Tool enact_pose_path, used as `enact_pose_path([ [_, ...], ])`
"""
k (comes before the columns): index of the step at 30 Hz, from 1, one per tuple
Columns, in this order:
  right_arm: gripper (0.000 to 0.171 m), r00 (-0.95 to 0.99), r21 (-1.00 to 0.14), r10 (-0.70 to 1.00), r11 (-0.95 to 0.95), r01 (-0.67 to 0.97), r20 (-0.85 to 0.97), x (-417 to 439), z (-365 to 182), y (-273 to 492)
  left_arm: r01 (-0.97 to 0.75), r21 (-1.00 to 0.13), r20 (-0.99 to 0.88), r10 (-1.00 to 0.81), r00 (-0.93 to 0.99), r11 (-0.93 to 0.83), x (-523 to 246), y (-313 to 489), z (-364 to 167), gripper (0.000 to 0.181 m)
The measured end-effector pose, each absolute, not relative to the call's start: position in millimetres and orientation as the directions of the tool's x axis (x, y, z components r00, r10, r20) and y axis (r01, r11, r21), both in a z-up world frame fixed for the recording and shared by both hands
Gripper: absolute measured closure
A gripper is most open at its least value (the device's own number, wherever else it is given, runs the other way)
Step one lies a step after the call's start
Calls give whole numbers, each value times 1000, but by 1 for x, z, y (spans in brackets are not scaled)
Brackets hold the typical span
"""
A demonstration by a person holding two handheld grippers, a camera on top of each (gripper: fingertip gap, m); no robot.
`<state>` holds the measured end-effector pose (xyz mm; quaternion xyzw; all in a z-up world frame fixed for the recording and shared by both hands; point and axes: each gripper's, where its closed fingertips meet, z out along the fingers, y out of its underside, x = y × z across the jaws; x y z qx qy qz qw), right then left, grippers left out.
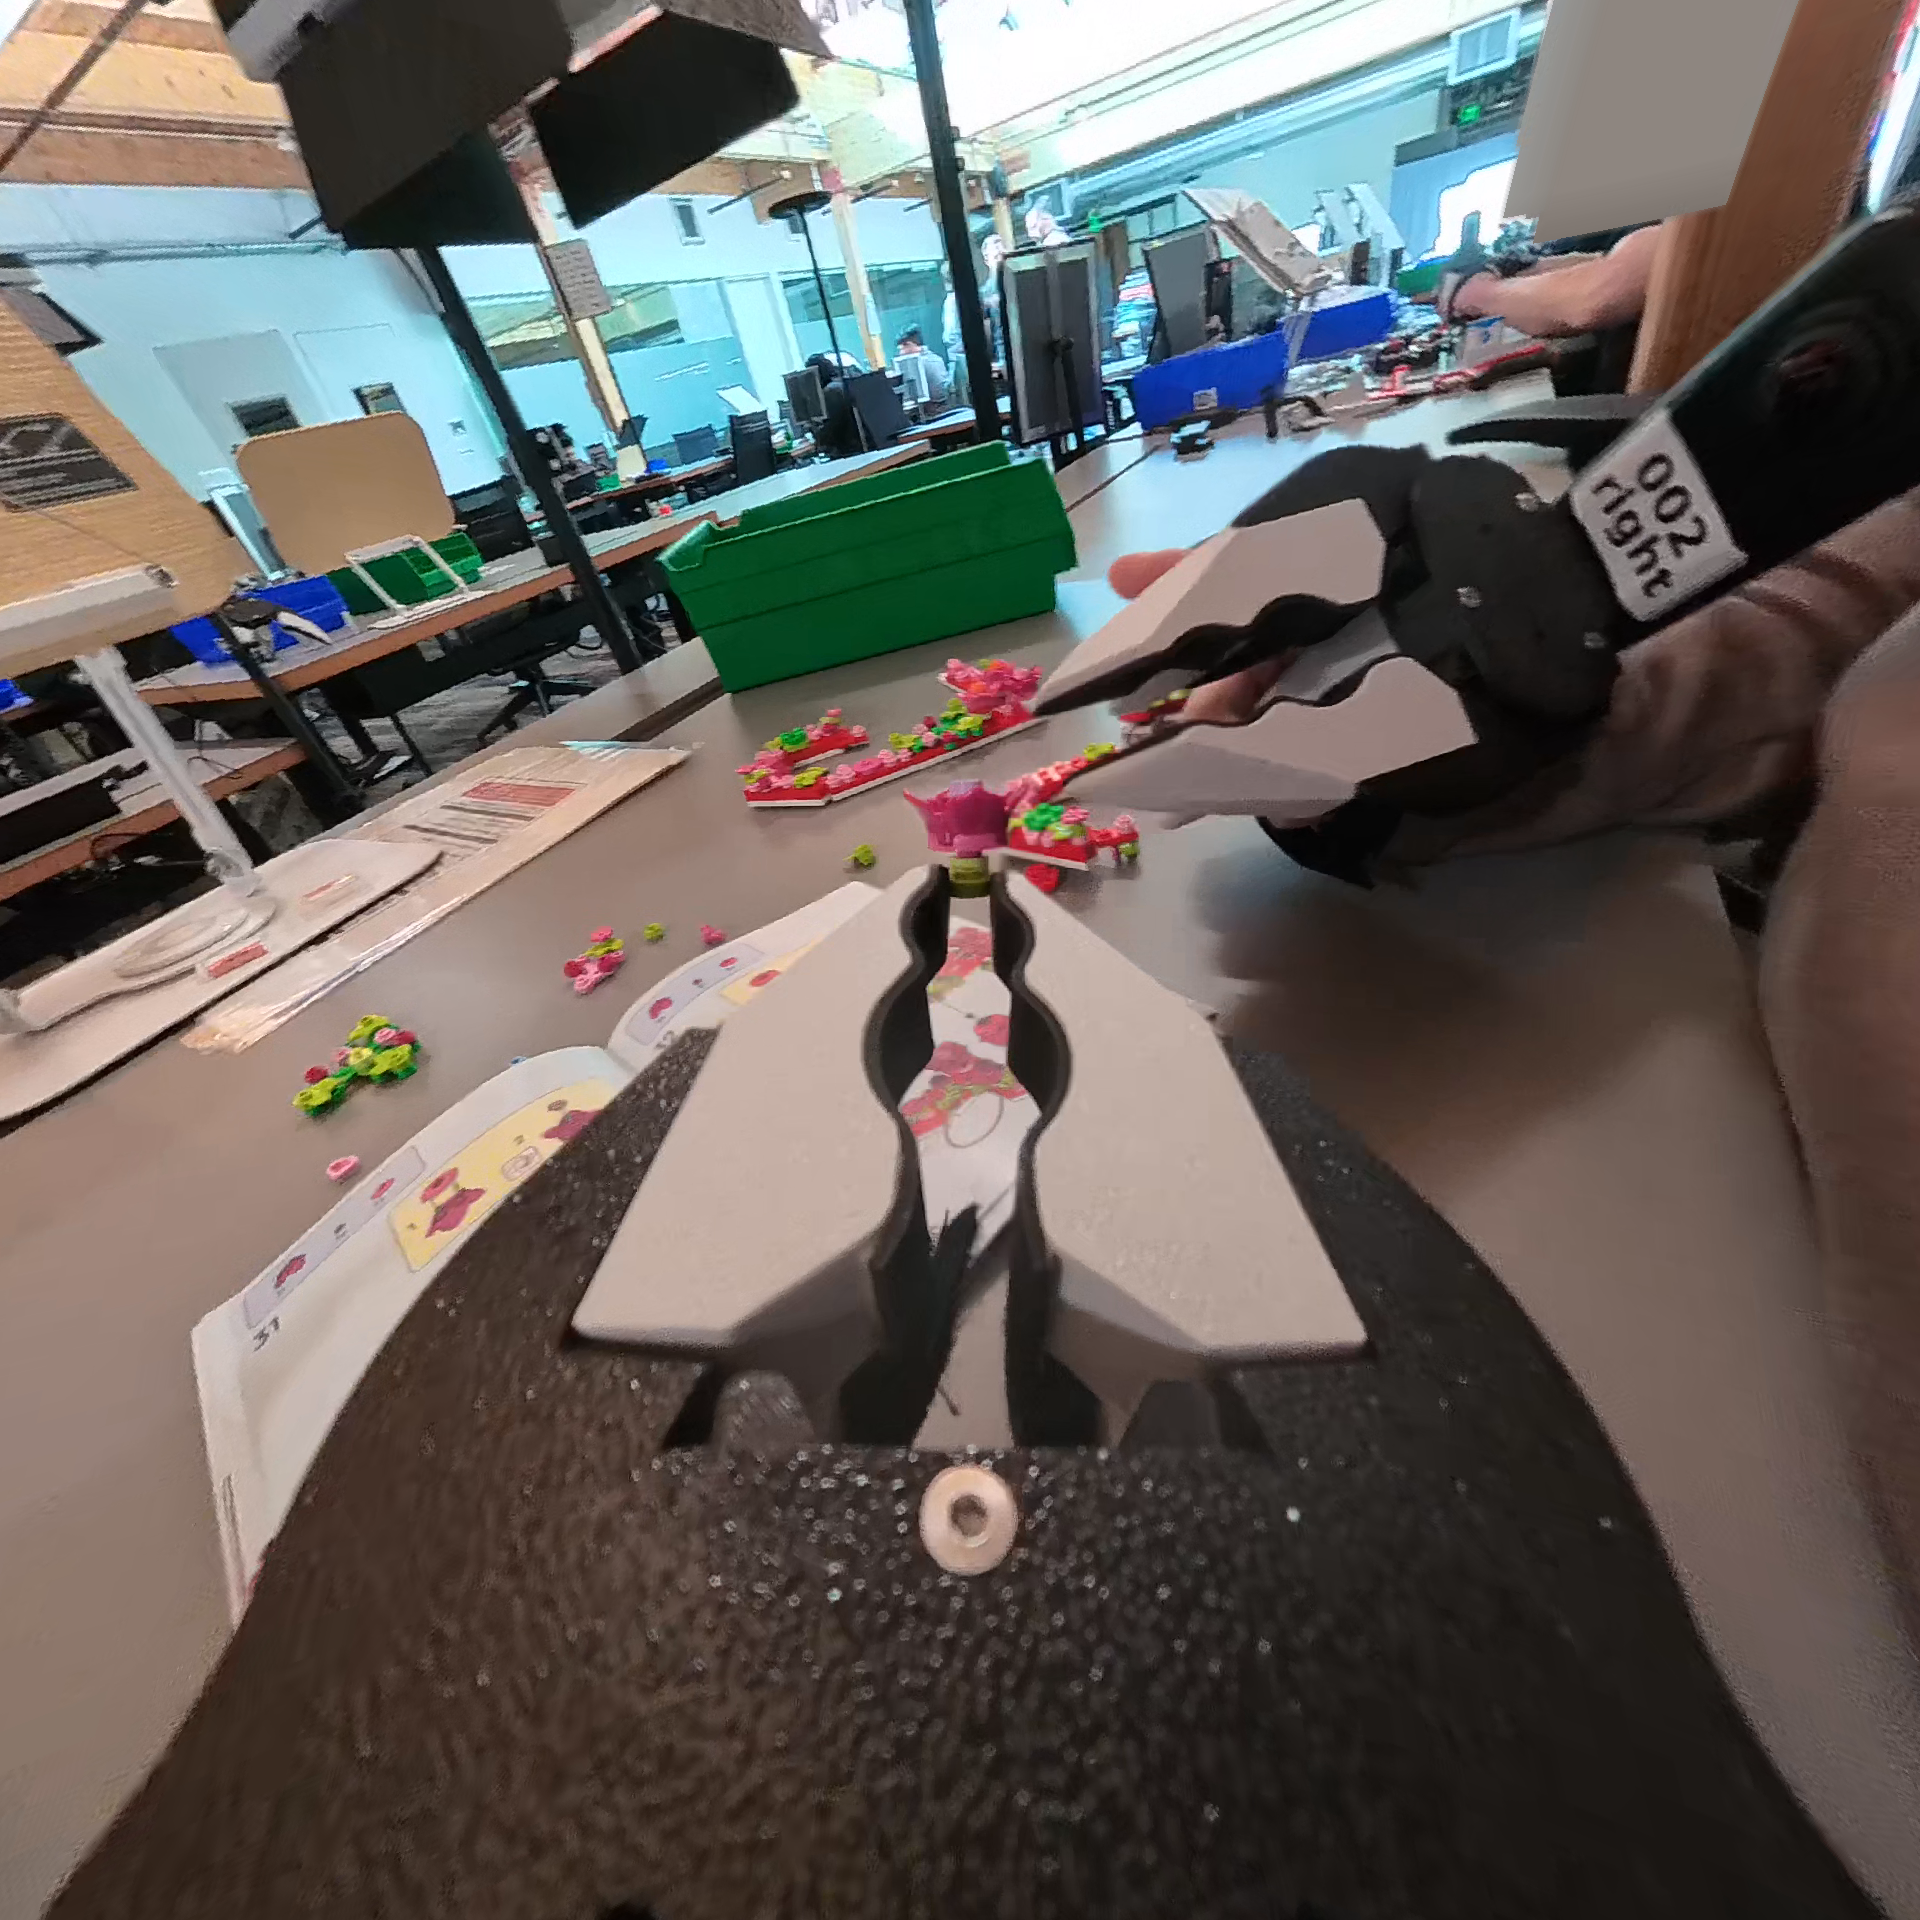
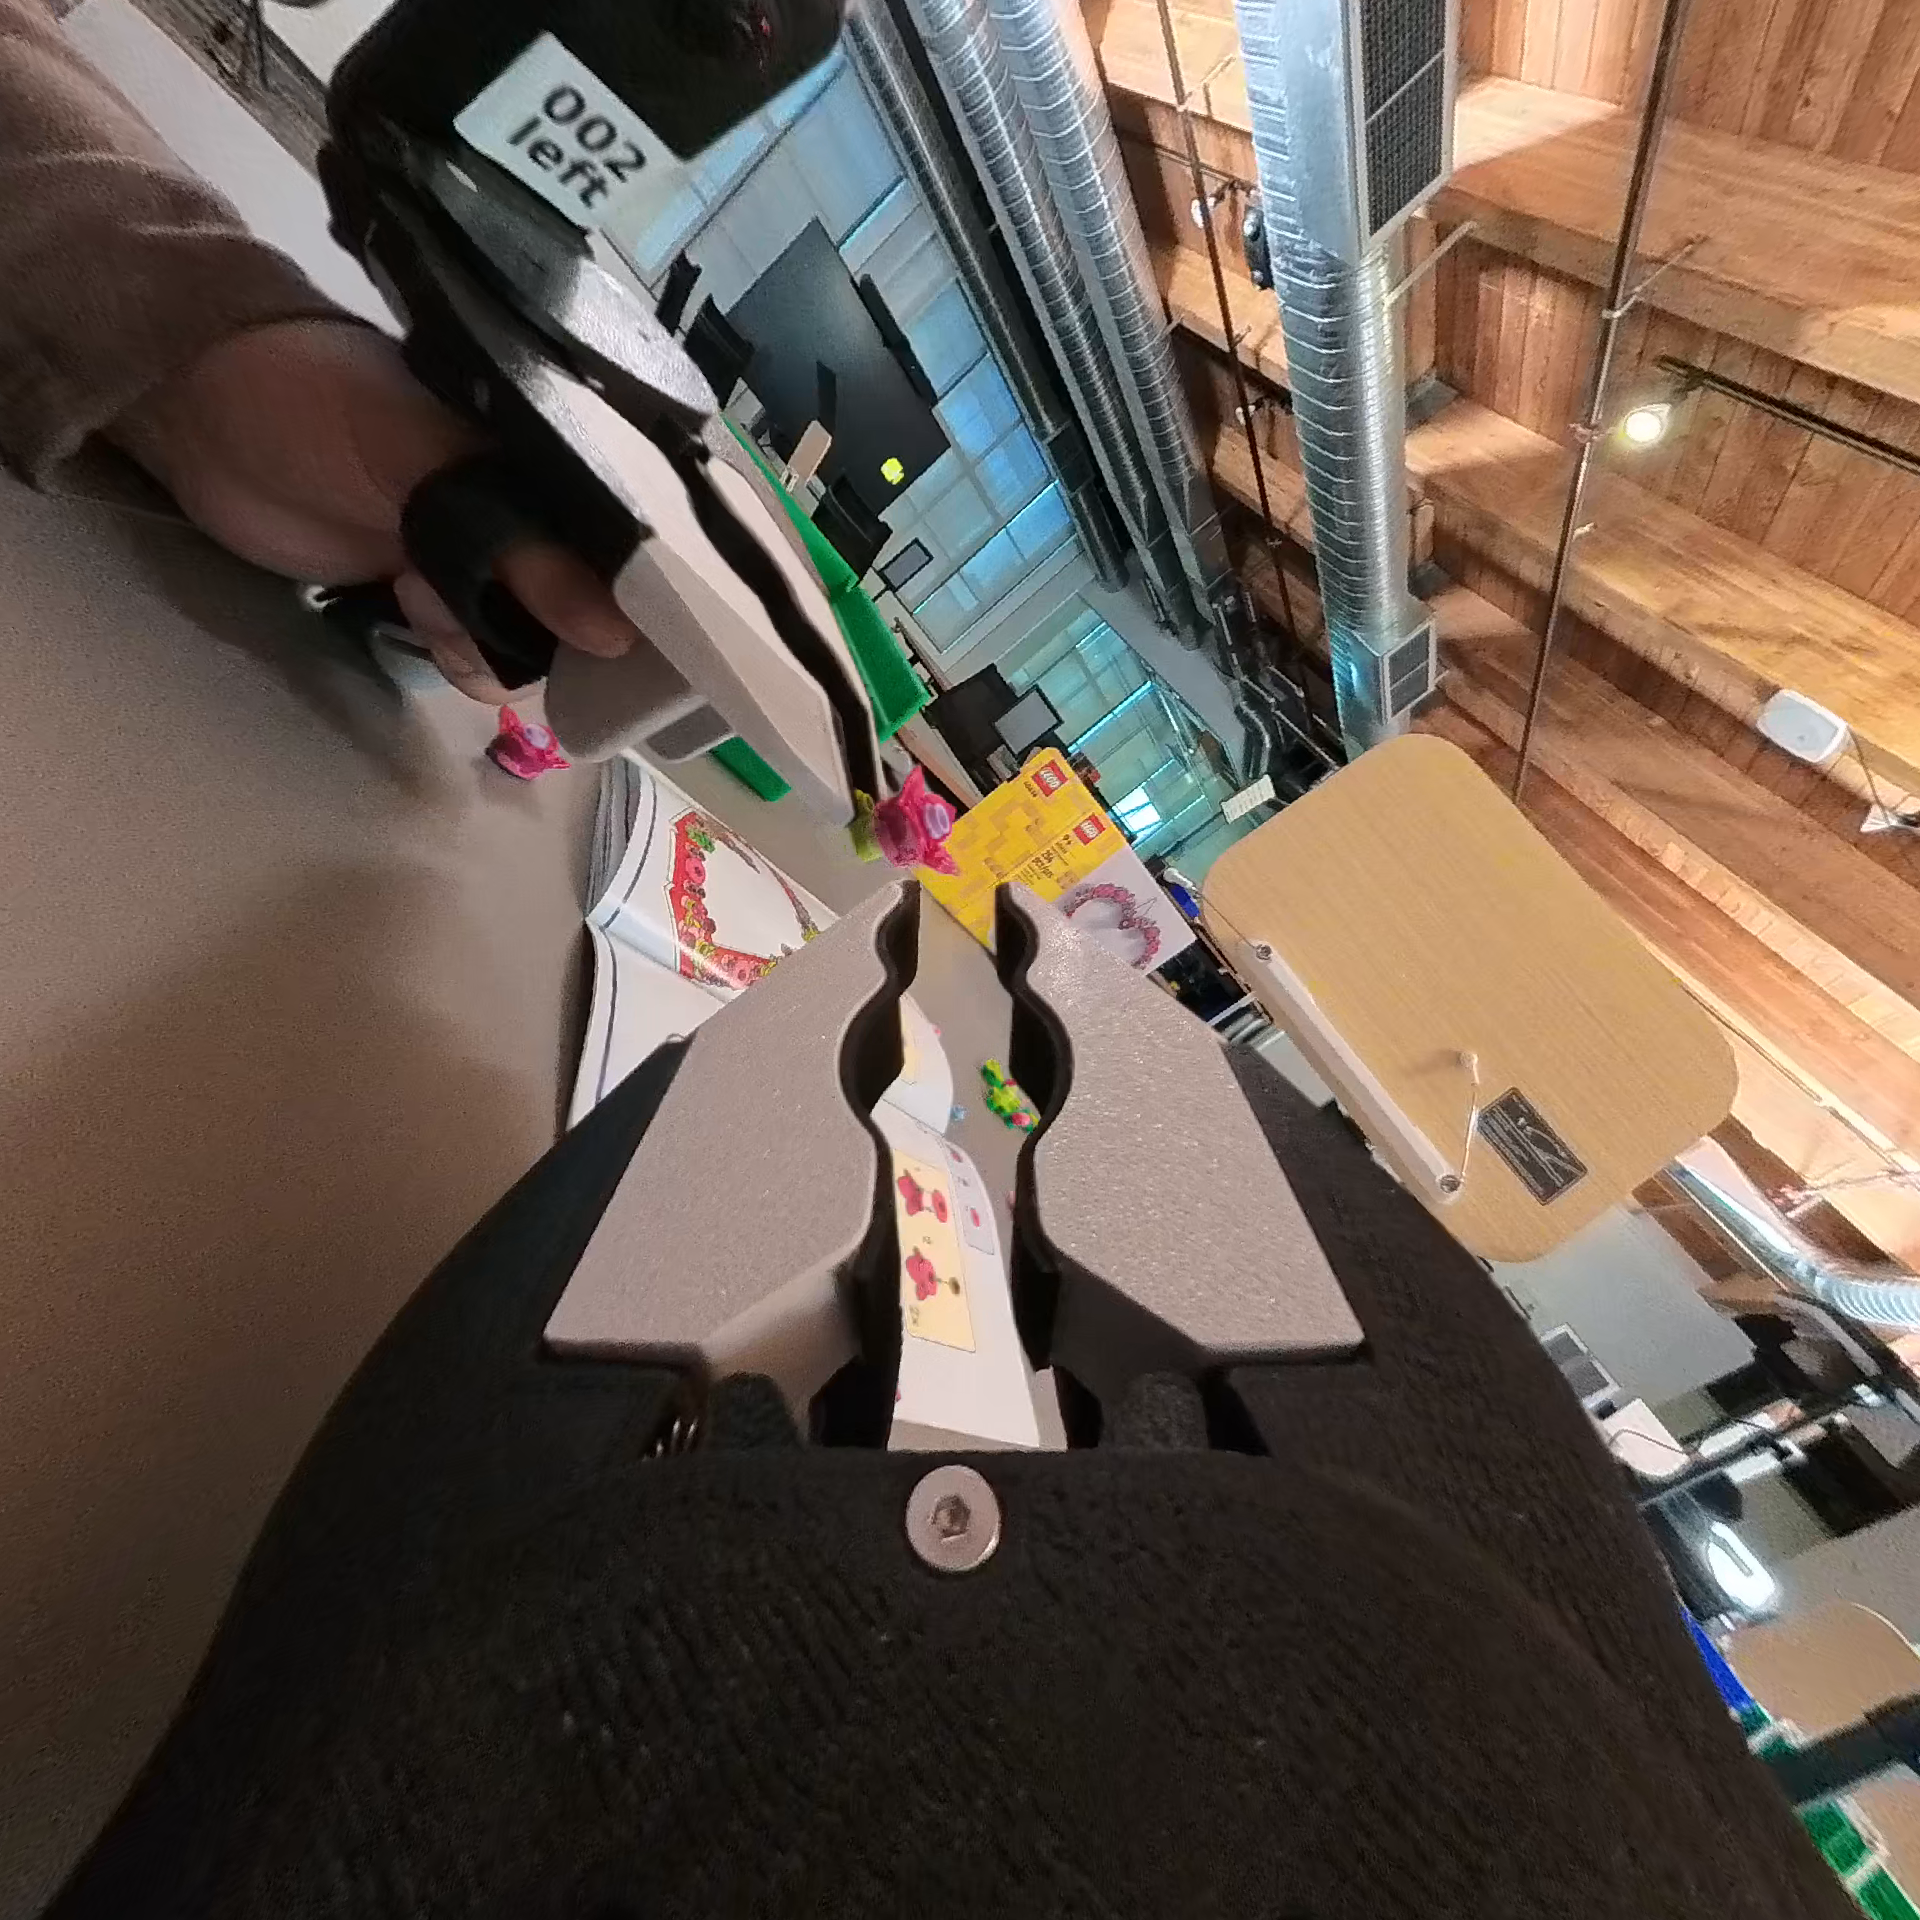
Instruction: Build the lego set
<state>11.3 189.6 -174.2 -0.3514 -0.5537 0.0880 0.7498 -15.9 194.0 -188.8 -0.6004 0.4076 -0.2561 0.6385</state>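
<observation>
In the left wrist view my left gripper is shut on the lime-green stem of a small pink Lego flower and holds it above the open instruction booklet. My right gripper comes in from the right, just above and right of the flower, with its jaws apart and empty. In the right wrist view my right gripper is open, and the flower sits just beyond its tips, held by the left gripper. Red Lego strips with pink and green flowers lie on the table behind.
Stacked green bins stand at the back of the table. Loose flower clusters lie left of the booklet. Flattened cardboard lies at the left. The yellow Lego box and another pink flower also show.
</observation>
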Motion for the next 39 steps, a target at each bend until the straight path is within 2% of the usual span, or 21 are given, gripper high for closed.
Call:
enact_pose_path([
  [3,158,393,-624,512,742,246,764,15,-169,189,-107,-992,-120,-824,554,73,-18,199,-184,176],
  [5,158,414,-614,492,752,241,765,18,-164,189,-74,-992,55,-893,447,-99,-5,186,-186,176],
  [10,156,526,-608,415,746,271,743,38,-147,202,127,-887,461,-853,244,-443,17,174,-167,176],
  [15,156,583,-677,461,701,224,669,59,-138,213,196,-791,608,-780,146,-580,28,170,-157,176],
  [19,156,435,-821,738,570,7,516,55,-134,192,167,-825,565,-800,204,-540,30,165,-157,176],
  [21,152,279,-914,891,395,-90,358,50,-134,178,141,-863,506,-827,244,-486,30,160,-156,176],
  [23,144,117,-971,975,205,-122,191,44,-136,167,88,-908,416,-859,297,-409,30,155,-157,176],
  [25,141,-26,-992,997,69,-108,72,40,-137,154,17,-940,325,-880,347,-341,31,150,-162,176],
  [28,140,-129,-998,992,-16,-58,-9,37,-143,142,-33,-955,262,-893,367,-293,35,141,-164,176],
  [31,141,-166,-999,986,-24,-21,-20,37,-149,136,-45,-960,241,-899,364,-276,37,134,-164,176],
  [33,149,-165,-999,986,11,-35,17,37,-148,134,-55,-963,227,-904,363,-264,39,130,-164,176],
  [39,148,-228,-1000,973,-9,8,-11,38,-152,125,-97,-974,156,-918,363,-204,39,122,-165,176],
])
